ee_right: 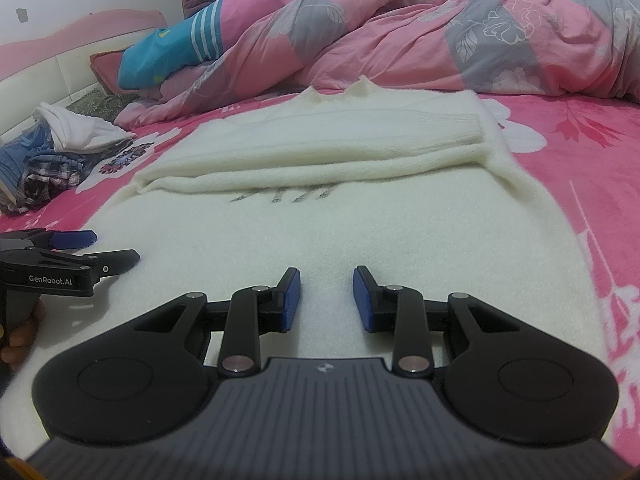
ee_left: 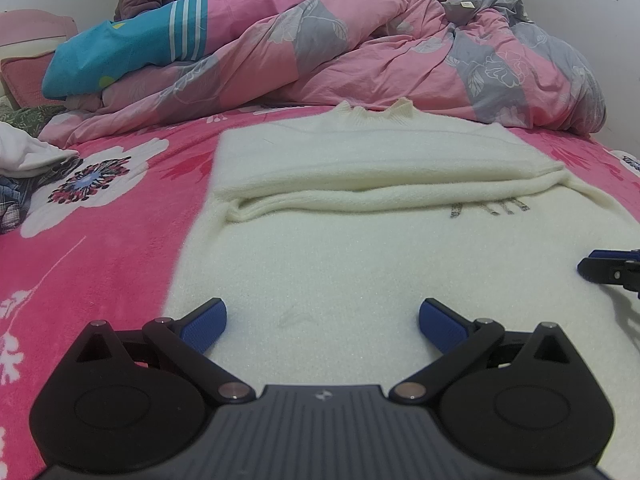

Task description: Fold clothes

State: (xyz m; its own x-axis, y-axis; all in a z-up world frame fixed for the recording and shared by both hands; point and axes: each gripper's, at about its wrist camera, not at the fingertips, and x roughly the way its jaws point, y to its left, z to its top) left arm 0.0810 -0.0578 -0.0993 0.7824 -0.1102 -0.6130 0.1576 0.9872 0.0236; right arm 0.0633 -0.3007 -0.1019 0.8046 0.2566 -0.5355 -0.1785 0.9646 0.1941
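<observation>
Nearest me, my left hand-held gripper [ee_left: 322, 326] is spread wide and my right hand-held gripper [ee_right: 327, 298] partly open, both empty over the near hem of the cream sweater [ee_left: 360, 264]. The sweater lies flat on the pink floral bed [ee_left: 100, 248], sleeves folded across its chest. Bare blanket flanks both side edges. Beyond its collar, a pink-grey quilt [ee_left: 380, 60] crowds the far edge.

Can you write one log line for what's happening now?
step: fold sweater | sleeves: folded across | left gripper: open, empty | right gripper: open, empty
</observation>
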